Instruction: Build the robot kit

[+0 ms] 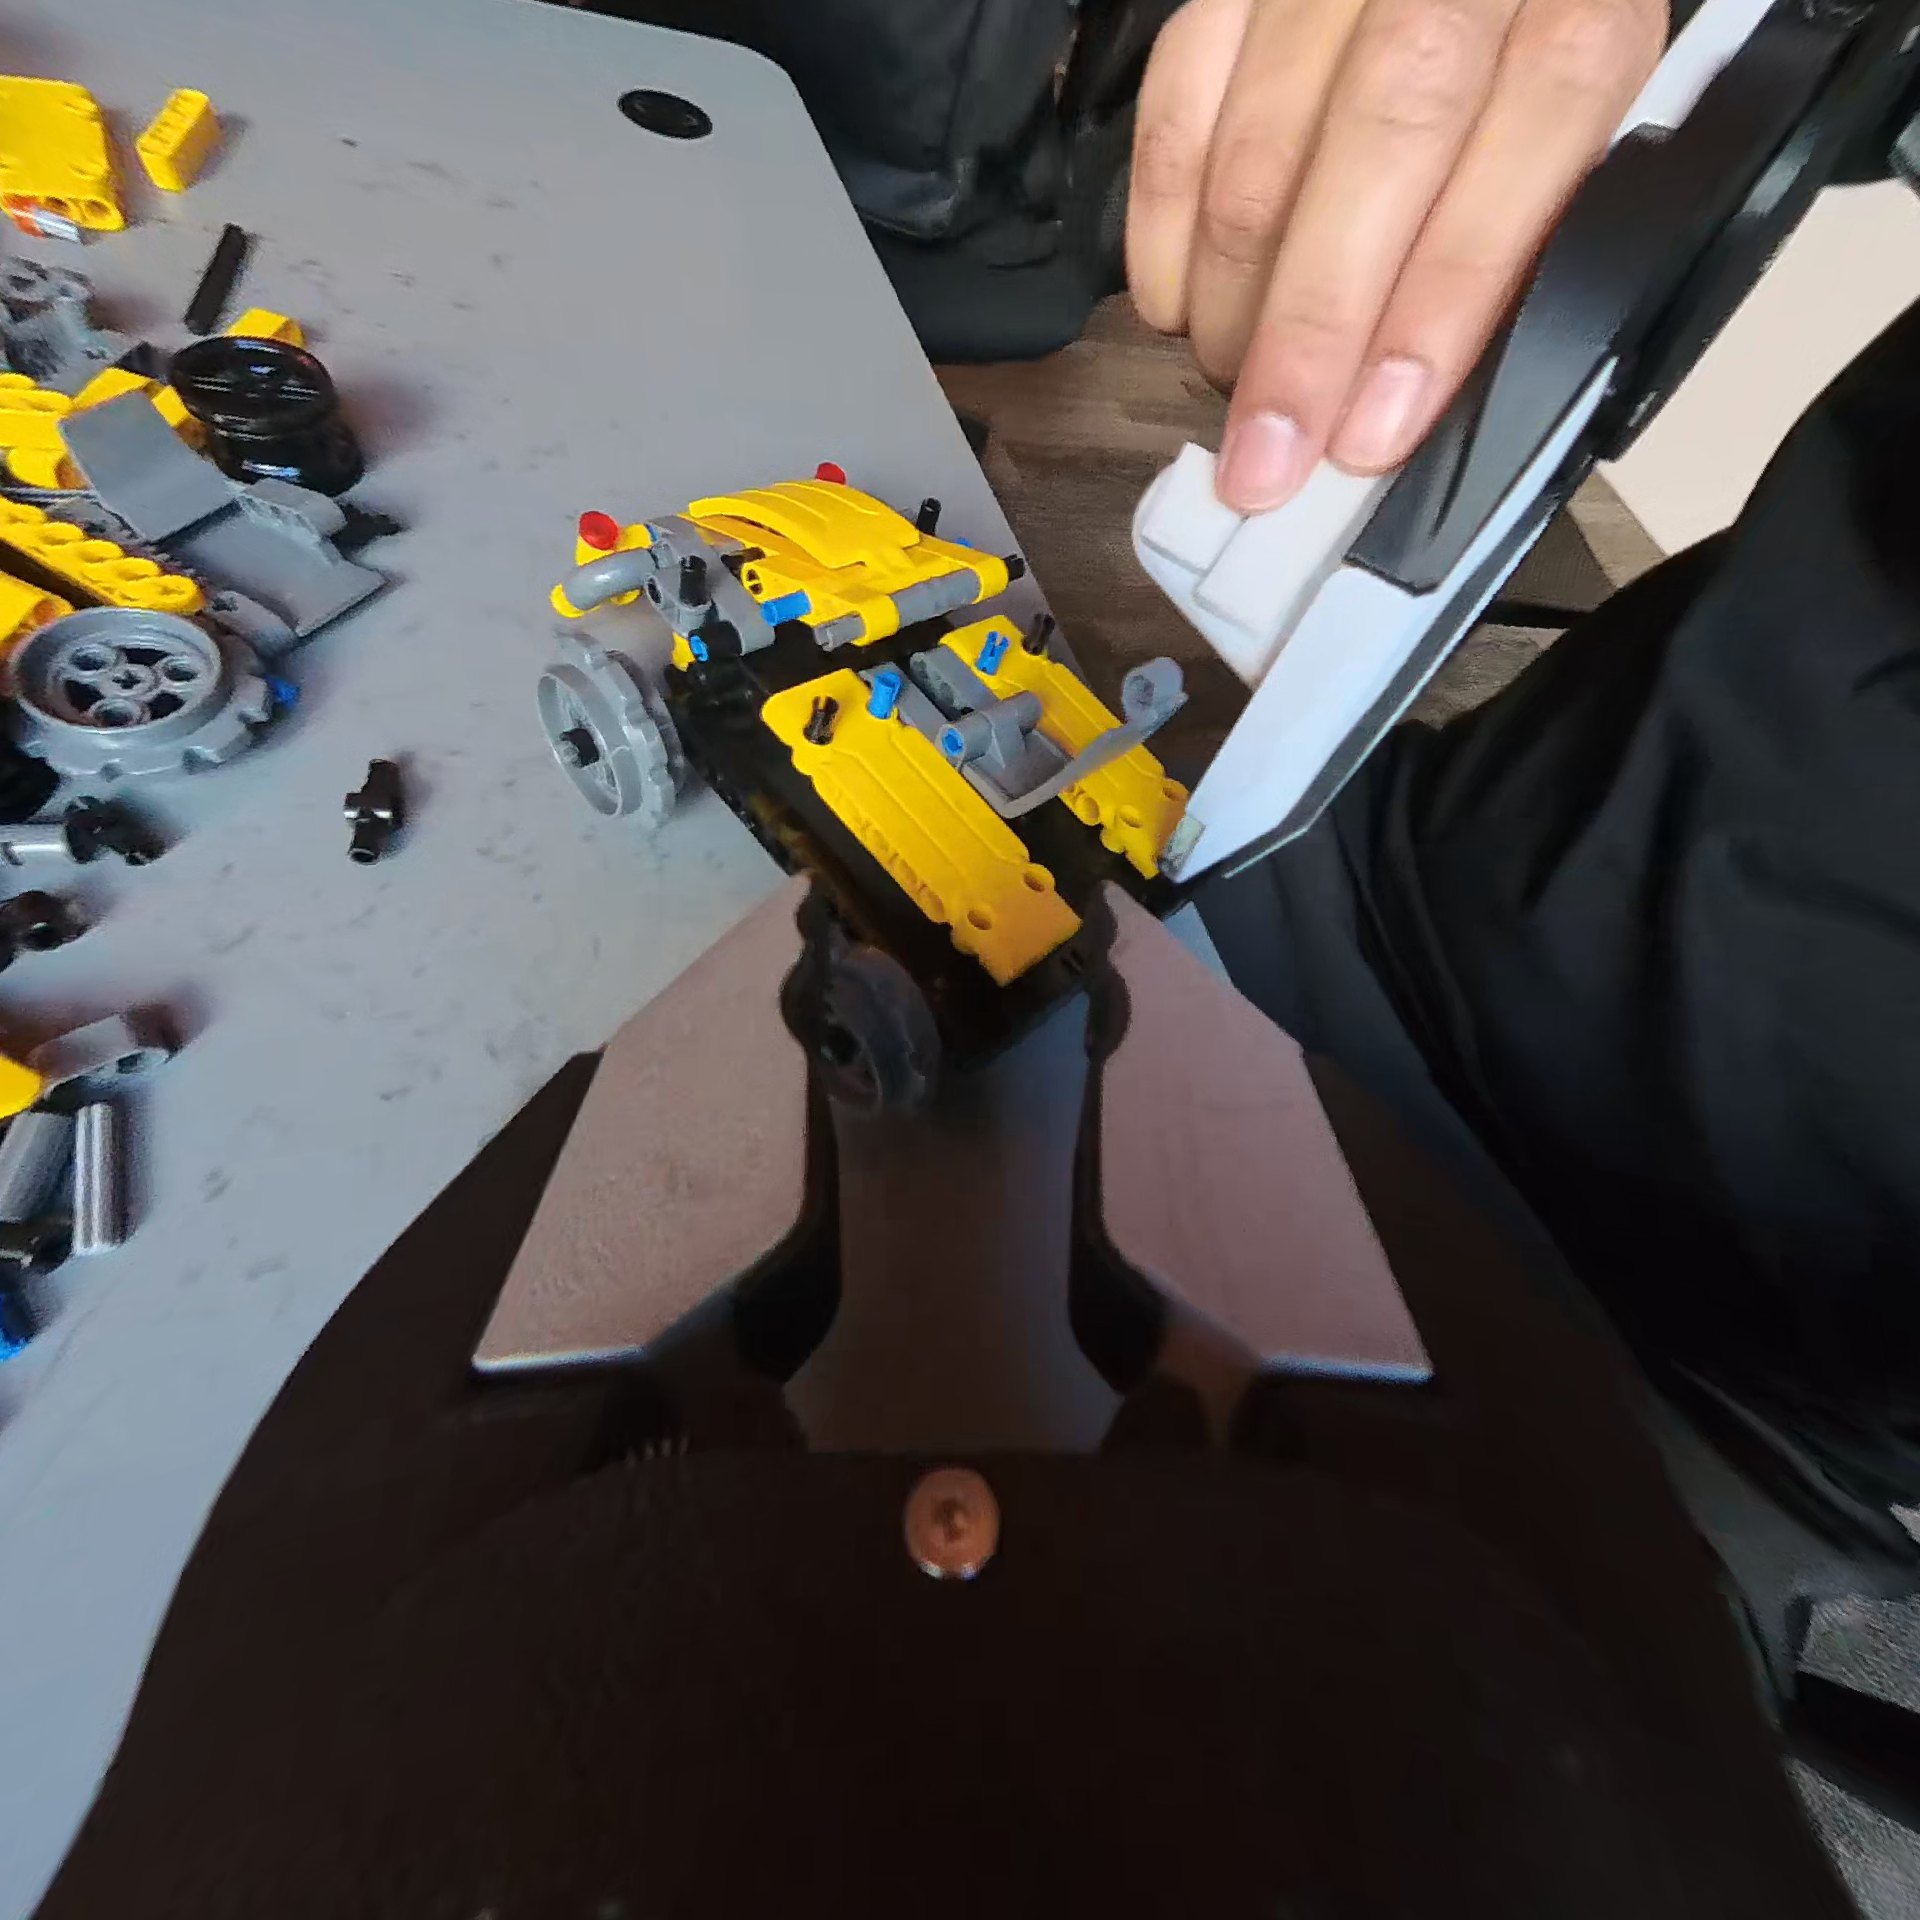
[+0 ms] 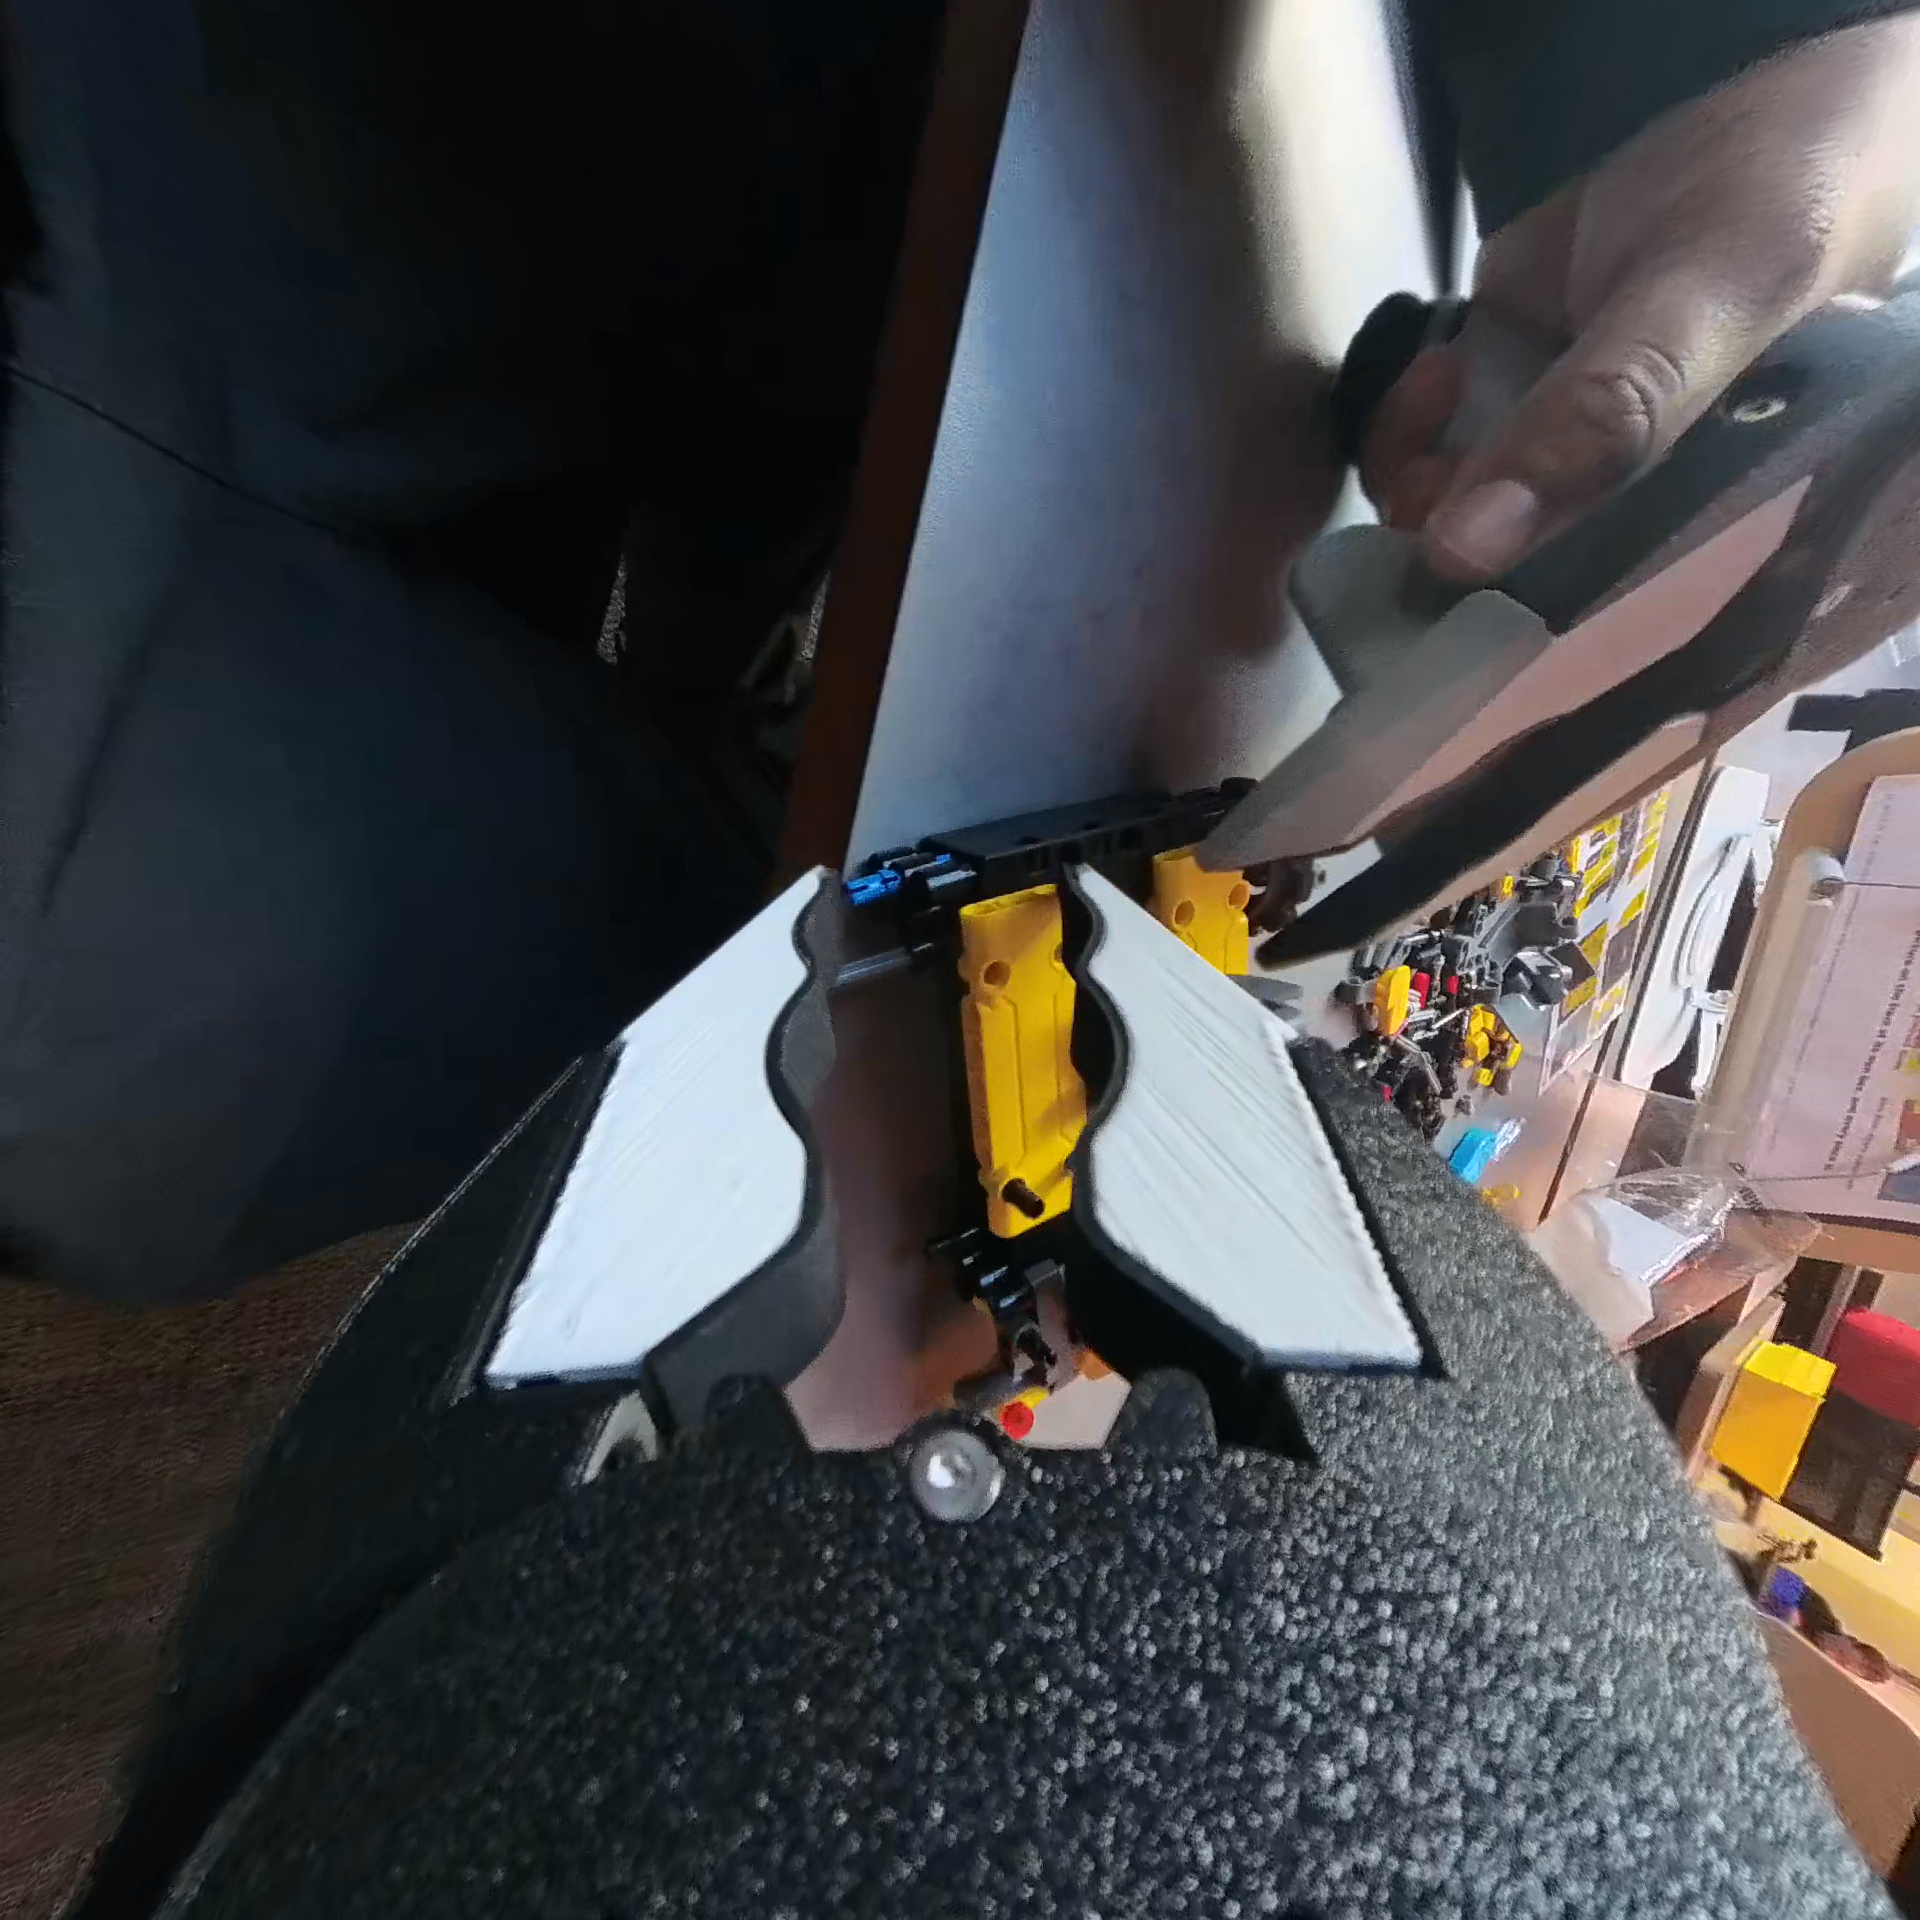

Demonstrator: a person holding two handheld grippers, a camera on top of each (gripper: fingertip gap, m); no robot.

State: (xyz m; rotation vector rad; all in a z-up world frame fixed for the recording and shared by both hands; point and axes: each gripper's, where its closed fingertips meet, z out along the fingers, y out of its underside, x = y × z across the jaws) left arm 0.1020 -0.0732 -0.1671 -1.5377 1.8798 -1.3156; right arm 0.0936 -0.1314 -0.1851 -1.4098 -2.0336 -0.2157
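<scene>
A yellow-and-black brick-built vehicle (image 1: pixel 894 727) (grey wheel, red studs, blue pins) is held over the grey table (image 1: pixel 468 364) edge. Its black rear is clamped by the left gripper (image 1: pixel 951 935). One yellow side panel (image 2: pixel 1013 1049) is flanked by the right gripper (image 2: pixel 951 914), whose jaws are parted; only one finger touches it.

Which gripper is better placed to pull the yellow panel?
Right gripper, probably: its open fingers flank the panel, one touching, while the left gripper clamps the model.
</scene>
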